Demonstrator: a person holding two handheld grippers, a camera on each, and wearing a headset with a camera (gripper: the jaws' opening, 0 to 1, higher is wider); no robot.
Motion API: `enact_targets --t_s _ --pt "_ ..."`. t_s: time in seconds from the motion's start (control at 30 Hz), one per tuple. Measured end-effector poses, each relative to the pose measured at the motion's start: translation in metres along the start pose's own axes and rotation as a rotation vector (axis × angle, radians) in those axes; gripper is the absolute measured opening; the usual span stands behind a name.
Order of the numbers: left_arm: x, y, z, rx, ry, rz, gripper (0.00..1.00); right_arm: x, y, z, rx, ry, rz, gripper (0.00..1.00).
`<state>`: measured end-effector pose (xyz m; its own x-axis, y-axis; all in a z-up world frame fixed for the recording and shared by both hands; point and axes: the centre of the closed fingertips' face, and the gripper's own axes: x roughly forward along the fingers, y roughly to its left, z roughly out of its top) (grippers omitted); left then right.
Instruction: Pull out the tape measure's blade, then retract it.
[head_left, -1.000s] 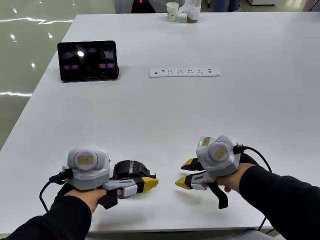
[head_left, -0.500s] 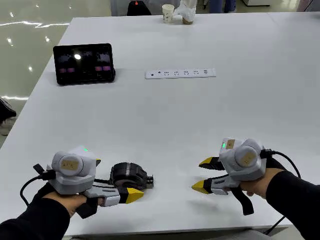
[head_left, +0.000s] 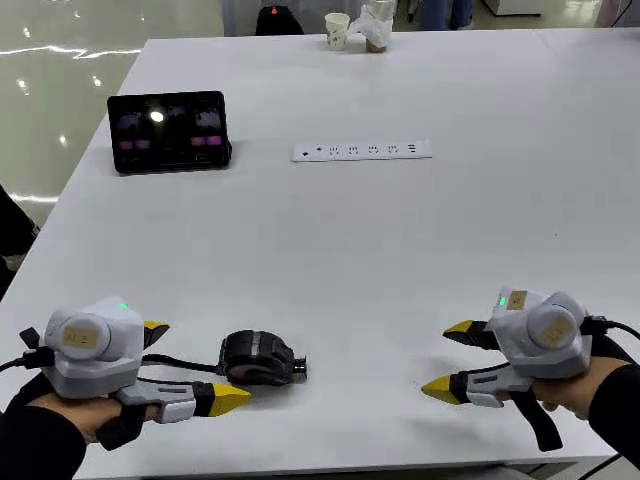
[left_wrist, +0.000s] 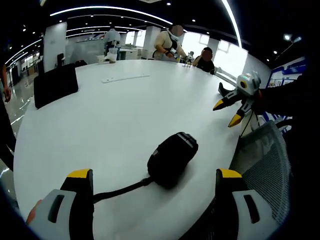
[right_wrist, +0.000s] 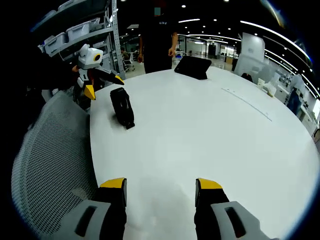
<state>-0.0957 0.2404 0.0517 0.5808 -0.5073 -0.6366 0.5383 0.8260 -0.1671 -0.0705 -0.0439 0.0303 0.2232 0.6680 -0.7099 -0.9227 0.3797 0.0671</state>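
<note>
A black tape measure (head_left: 258, 357) lies on the white table (head_left: 380, 250) near its front edge, blade in, with a black strap trailing left. My left gripper (head_left: 193, 362) is open just left of it, and the case (left_wrist: 172, 157) sits ahead between the spread yellow tips, untouched. My right gripper (head_left: 447, 358) stands open far to the right, holding nothing. From the right gripper (right_wrist: 161, 184) view the tape measure (right_wrist: 122, 106) lies well away, with the left gripper (right_wrist: 97, 80) behind it. The left gripper (left_wrist: 154, 174) view also takes in the right gripper (left_wrist: 231, 105).
A dark tablet (head_left: 168, 130) stands at the back left and a white power strip (head_left: 362, 151) lies mid-table. Paper cups (head_left: 337, 29) sit at the far edge. A grey mesh chair (right_wrist: 50, 165) is at the table's near edge. People stand beyond the table.
My left gripper has drawn back to the left, off the tape measure it was beside. The right gripper has moved right. The tape measure has stayed put.
</note>
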Motion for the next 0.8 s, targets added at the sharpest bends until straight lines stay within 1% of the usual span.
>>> enact_targets --t_s 0.07,0.2,0.37,0.47,0.57,0.63,0.67,0.7,0.73,0.8 --pt "-0.004 0.004 0.0 0.001 0.002 0.007 0.99 -0.007 -0.005 -0.003 0.023 0.003 -0.014 0.57" --pt "-0.012 0.011 -0.002 0.006 0.007 0.008 0.99 -0.018 -0.013 -0.011 0.045 -0.002 -0.034 0.6" --pt "-0.02 0.017 -0.005 0.02 0.021 0.017 0.99 -0.027 -0.018 -0.024 0.051 0.018 -0.05 0.66" --pt "-0.023 0.021 -0.006 0.02 0.023 0.021 0.99 -0.031 -0.018 -0.029 0.06 0.017 -0.056 0.7" --pt "-0.025 0.024 -0.008 0.031 0.032 0.028 0.99 -0.034 -0.015 -0.03 0.08 0.001 -0.054 0.78" --pt "-0.027 0.025 -0.01 0.036 0.039 0.026 0.99 -0.038 -0.015 -0.035 0.079 0.001 -0.059 0.8" --pt "-0.027 0.026 -0.011 0.038 0.04 0.027 0.99 -0.039 -0.012 -0.036 0.081 0.006 -0.064 0.8" --pt "-0.028 0.028 -0.011 0.046 0.042 0.036 0.99 -0.041 -0.013 -0.038 0.086 0.008 -0.068 0.81" --pt "-0.029 0.029 -0.011 0.052 0.042 0.04 0.99 -0.044 -0.017 -0.041 0.091 0.008 -0.072 0.82" --pt "-0.03 0.03 -0.011 0.052 0.041 0.041 0.99 -0.049 -0.019 -0.046 0.097 0.01 -0.076 0.83"
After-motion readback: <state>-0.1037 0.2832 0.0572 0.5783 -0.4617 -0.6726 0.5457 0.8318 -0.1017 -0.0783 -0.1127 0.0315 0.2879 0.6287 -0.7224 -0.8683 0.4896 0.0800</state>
